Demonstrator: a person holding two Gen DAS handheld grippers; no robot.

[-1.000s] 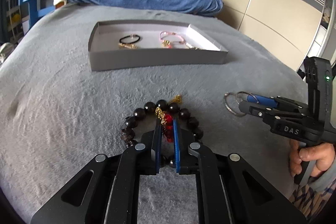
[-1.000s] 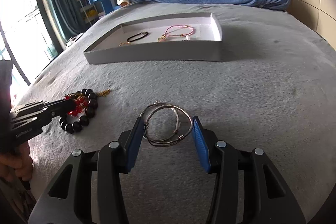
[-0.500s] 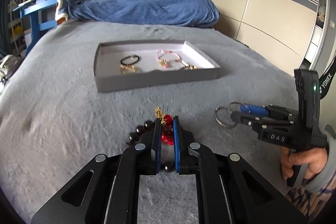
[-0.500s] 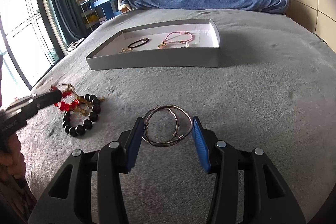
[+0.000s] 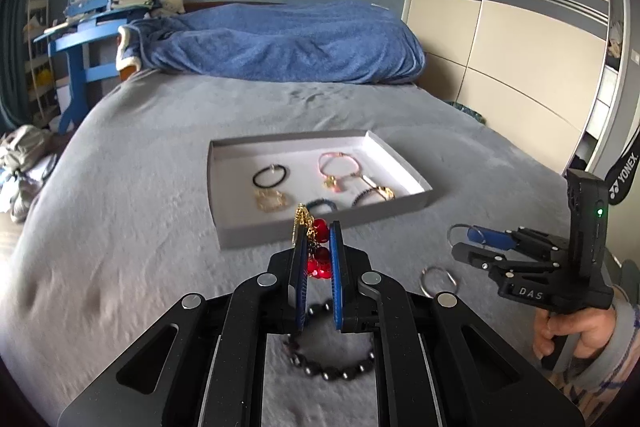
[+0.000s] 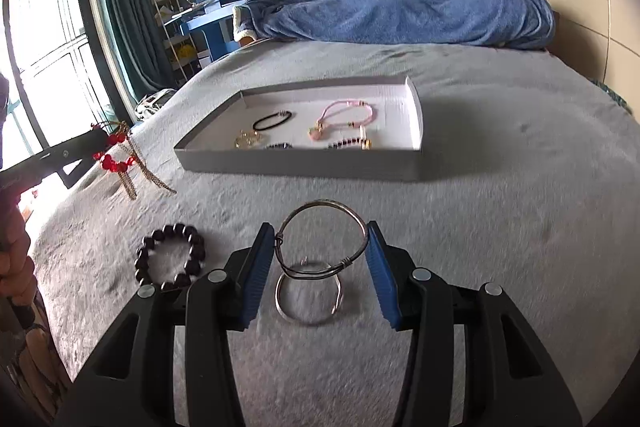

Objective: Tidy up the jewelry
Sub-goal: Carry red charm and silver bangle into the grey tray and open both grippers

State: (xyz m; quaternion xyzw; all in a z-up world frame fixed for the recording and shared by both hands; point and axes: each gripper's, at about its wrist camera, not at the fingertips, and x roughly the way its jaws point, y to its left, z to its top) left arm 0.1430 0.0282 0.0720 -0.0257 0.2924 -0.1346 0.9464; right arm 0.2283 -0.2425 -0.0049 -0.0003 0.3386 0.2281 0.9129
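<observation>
Two tools are loaded. We hold the left tool (image 5: 318, 259) clenched on the red-bead and gold-chain piece (image 5: 316, 247), lifted above the grey bedspread (image 5: 120, 247). The right tool (image 6: 320, 259) grips a silver wire bangle (image 6: 320, 239) across its width, raised clear of a second silver bangle (image 6: 310, 301) lying beneath it. The black round-bead bracelet (image 6: 170, 263) rests on the bed near both tools. The shallow grey cardboard tray (image 6: 300, 163), well ahead, already holds several bracelets. Risks, in our judgement: dangling gold chains may snag the tray wall on approach; the thin bangle may pivot or slip between the pads.
</observation>
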